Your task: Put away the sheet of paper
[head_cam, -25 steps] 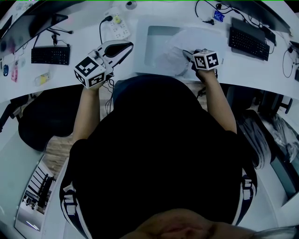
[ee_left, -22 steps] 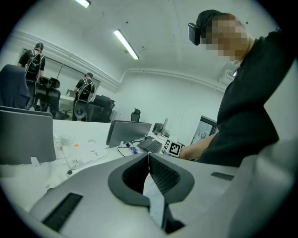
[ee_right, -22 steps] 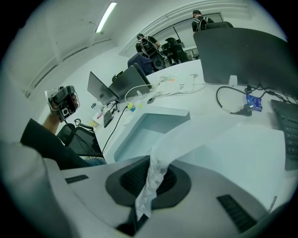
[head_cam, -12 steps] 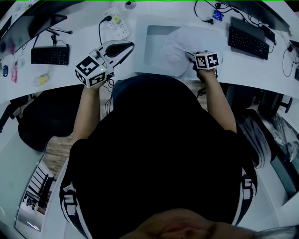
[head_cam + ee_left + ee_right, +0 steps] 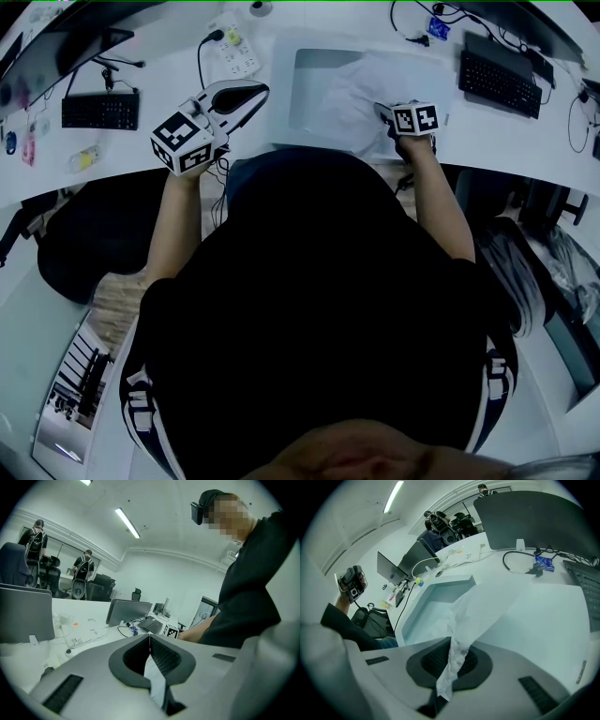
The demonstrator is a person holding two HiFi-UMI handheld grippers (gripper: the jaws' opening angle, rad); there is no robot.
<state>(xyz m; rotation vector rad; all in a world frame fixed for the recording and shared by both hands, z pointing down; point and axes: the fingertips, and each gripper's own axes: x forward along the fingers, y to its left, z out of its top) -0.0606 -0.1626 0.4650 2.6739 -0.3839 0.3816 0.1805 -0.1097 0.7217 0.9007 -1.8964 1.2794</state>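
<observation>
White desk – my right gripper pinches crumpled sheet of paper, partly over tray; left gripper pressed together on white scrap. Risk – thin pinch tears, or sheet drapes over tray rim on release.

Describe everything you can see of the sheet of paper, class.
The sheet of paper is white, thin and crumpled, creased most where the right tongs pinch one edge shut; a wrinkled tail sticks out behind them. The rest spreads forward over part of a shallow white tray on the desk. Whether its far edge touches the tray cannot be told.
</observation>
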